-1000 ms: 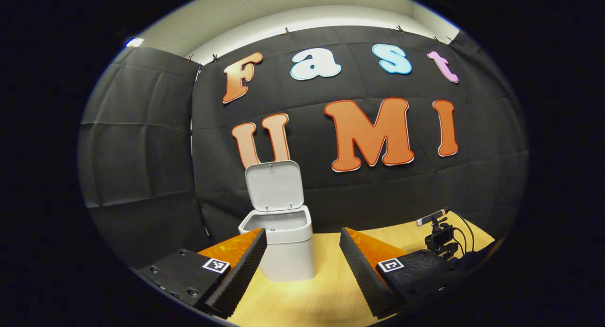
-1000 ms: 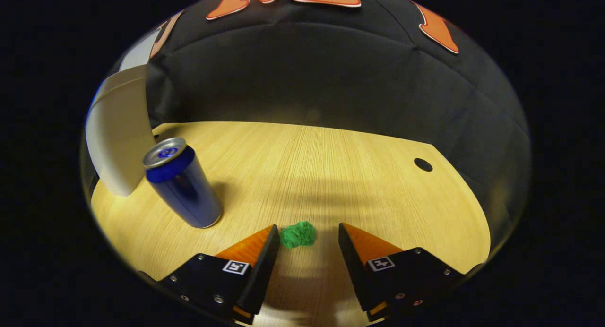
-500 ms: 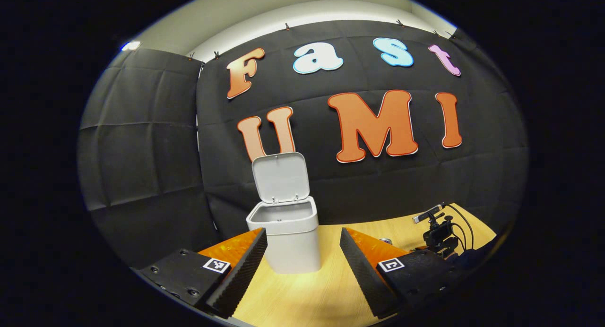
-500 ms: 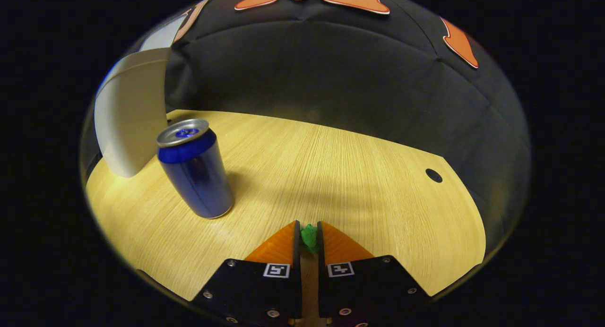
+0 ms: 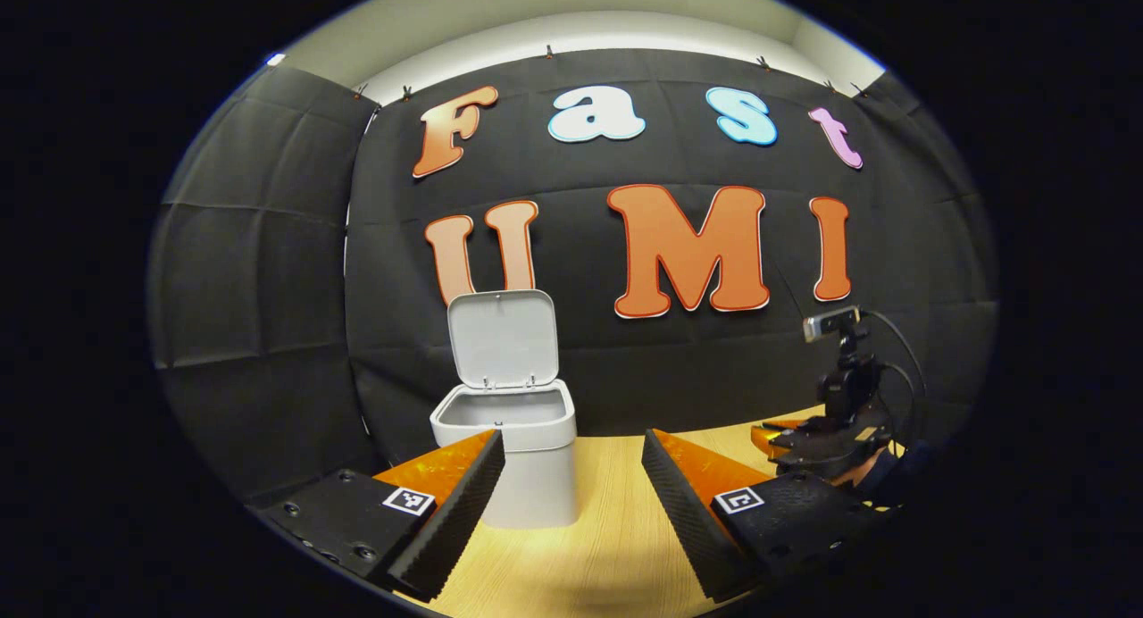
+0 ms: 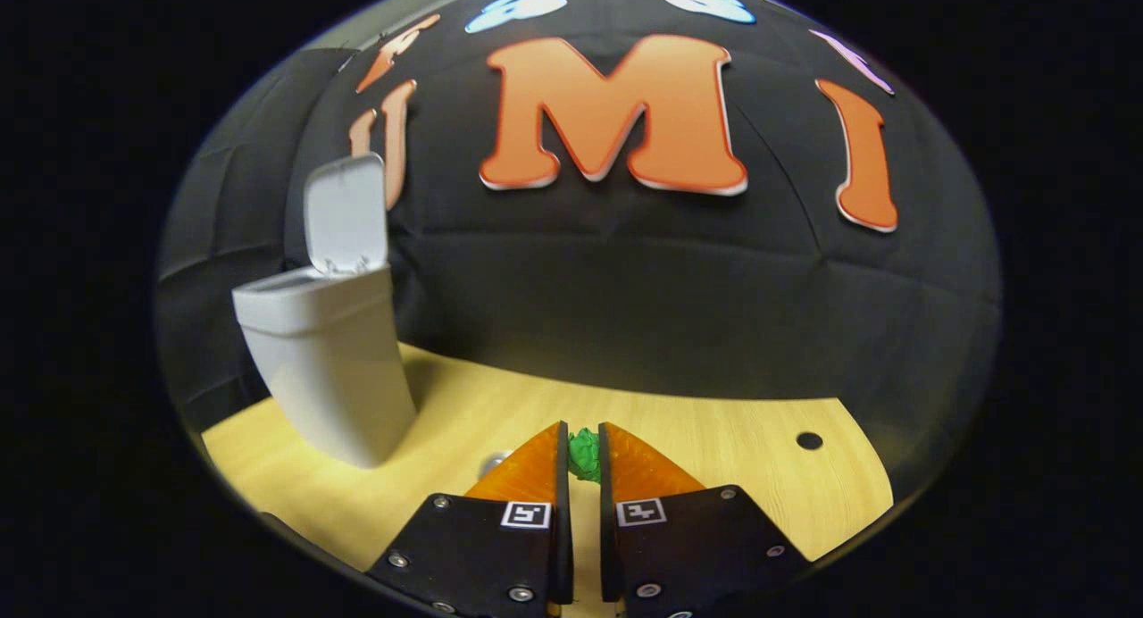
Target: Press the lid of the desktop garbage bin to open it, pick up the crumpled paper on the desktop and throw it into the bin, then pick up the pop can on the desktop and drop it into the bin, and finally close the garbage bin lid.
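The right gripper (image 6: 581, 453) pinches the paper (image 6: 585, 450) lightly between closed jaws, so it could slip out short of the bin (image 6: 326, 368); the left gripper's (image 5: 571, 475) jaws gape empty.

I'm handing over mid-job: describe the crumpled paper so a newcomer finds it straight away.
Start at the white bin standing with its lid up on the wooden desktop. To its right in the right gripper view, the right gripper is shut on the crumpled paper. It is a small bright green wad, the one green thing in sight.
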{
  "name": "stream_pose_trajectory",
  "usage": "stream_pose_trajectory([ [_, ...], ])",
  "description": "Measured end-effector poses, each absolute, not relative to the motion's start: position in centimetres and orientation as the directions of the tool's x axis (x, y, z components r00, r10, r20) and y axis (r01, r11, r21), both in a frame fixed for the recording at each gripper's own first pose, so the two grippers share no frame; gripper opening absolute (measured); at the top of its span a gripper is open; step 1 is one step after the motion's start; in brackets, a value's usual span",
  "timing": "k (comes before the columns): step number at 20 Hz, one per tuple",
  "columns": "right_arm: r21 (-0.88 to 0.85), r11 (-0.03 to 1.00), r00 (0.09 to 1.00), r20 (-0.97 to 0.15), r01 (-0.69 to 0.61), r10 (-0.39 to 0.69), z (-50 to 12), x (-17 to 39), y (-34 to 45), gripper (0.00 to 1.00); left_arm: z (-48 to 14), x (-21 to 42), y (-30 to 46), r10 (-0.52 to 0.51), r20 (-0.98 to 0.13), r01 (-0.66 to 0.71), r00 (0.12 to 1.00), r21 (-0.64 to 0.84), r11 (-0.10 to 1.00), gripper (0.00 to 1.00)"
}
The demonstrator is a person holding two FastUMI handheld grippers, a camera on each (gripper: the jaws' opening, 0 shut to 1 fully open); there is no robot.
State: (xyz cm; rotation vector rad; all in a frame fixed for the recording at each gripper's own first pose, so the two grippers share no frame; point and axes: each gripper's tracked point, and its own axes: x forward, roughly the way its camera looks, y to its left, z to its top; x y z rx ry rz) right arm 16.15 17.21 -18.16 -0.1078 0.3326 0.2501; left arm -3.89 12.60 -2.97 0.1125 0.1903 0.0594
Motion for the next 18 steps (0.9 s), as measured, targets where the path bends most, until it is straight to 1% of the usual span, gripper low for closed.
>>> stream_pose_trajectory([
  [2,-0.041,0.946,0.911,-0.285,-0.322,0.298,-14.1,16.1,21.6,0.12,-3.0,-4.0,14.1,0.08,-0.175,-0.063,0.981,0.099,0.993,0.98],
  [4,-0.013,0.917,0.889,-0.253,-0.398,0.382,-11.0,15.8,27.8,0.12,-2.8,-4.3,16.2,0.101,-0.163,-0.087,0.981,0.094,0.992,0.98],
  [6,-0.003,0.881,0.857,-0.231,-0.474,0.46,-9.4,15.5,33.9,0.12,-2.5,-4.8,18.2,0.126,-0.149,-0.113,0.981,0.092,0.989,0.98],
  [10,-0.004,0.806,0.792,-0.189,-0.591,0.58,-6.8,14.8,45.1,0.12,-1.7,-6.0,22.8,0.2,-0.118,-0.189,0.973,0.1,0.977,0.97],
  [13,-0.038,0.796,0.783,-0.215,-0.604,0.584,-7.6,16.8,51.2,0.12,-2.2,-7.4,26.2,0.256,-0.116,-0.248,0.96,0.084,0.965,0.98],
  [15,-0.032,0.808,0.783,-0.272,-0.588,0.56,-9.1,18.2,51.9,0.12,-2.3,-8.0,27.8,0.284,-0.119,-0.277,0.951,0.073,0.958,0.97],
  [16,-0.026,0.817,0.787,-0.289,-0.576,0.546,-9.4,19.9,51.8,0.12,-2.2,-8.2,28.3,0.294,-0.115,-0.288,0.949,0.07,0.955,0.97],
  [17,-0.019,0.813,0.779,-0.299,-0.582,0.55,-9.7,21.0,52.3,0.13,-2.4,-8.3,28.6,0.297,-0.116,-0.291,0.948,0.068,0.954,0.97],
  [18,-0.027,0.813,0.783,-0.292,-0.581,0.55,-10.8,21.6,52.6,0.19,-2.4,-8.3,28.7,0.297,-0.115,-0.291,0.948,0.068,0.954,0.96],
])
